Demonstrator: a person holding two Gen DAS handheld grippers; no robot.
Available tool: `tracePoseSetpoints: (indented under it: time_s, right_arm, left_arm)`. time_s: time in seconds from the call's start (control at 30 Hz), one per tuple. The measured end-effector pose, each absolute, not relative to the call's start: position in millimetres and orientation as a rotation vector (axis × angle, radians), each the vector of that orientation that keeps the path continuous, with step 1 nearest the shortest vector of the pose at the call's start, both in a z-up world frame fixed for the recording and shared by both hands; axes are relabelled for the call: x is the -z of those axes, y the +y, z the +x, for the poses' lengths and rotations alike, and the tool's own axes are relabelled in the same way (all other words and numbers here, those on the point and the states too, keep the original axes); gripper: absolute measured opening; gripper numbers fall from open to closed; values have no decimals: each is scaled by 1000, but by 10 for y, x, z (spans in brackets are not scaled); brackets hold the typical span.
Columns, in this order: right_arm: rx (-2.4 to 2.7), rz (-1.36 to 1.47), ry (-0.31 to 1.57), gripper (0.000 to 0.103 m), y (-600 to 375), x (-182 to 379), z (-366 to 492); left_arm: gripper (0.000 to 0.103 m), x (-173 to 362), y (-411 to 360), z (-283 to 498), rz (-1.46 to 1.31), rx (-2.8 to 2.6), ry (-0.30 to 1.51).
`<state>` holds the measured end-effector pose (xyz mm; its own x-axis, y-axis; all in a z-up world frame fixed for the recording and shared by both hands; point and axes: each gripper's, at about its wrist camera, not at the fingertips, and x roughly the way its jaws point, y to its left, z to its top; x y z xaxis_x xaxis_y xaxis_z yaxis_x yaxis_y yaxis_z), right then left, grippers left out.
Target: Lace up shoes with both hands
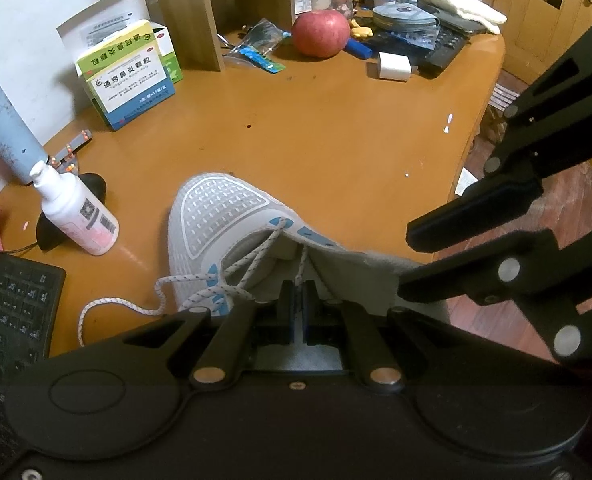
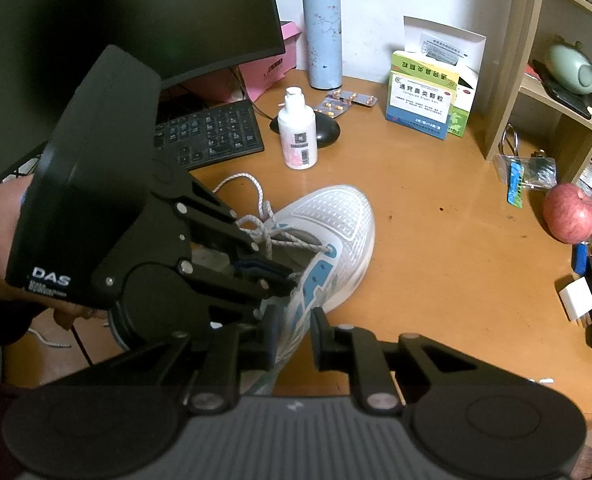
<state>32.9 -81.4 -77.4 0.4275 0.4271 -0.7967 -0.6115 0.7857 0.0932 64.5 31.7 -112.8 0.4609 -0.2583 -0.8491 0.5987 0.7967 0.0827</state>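
A white mesh shoe [image 1: 215, 216] with blue eyelets lies on the wooden desk [image 1: 336, 128], toe pointing away. A white speckled lace [image 1: 239, 264] crosses its lower eyelets, and one loose end loops left on the desk. My left gripper [image 1: 298, 312] is shut on a strand of the lace over the grey tongue. My right gripper [image 2: 291, 336] is open beside the shoe [image 2: 336, 220], its fingers either side of the shoe's edge. It shows in the left wrist view [image 1: 412, 260] at the right. The left gripper [image 2: 283, 276] shows over the laces [image 2: 263, 224].
A white bottle [image 1: 79, 212], black mouse, keyboard [image 1: 11, 312] and blue flask stand left of the shoe. Medicine boxes [image 1: 131, 76], an apple [image 1: 320, 34], a white charger [image 1: 392, 66] and clutter lie at the back by a wooden shelf. A monitor [image 2: 135, 20] stands at the left.
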Motion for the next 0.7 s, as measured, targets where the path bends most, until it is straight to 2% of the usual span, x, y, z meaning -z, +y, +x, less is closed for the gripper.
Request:
tracePoseSetpoints:
  time_s: [0.7]
  right_arm:
    - [-650, -220, 924, 18, -821, 775, 327]
  left_arm:
    - [1, 1134, 304, 654, 403, 537, 967]
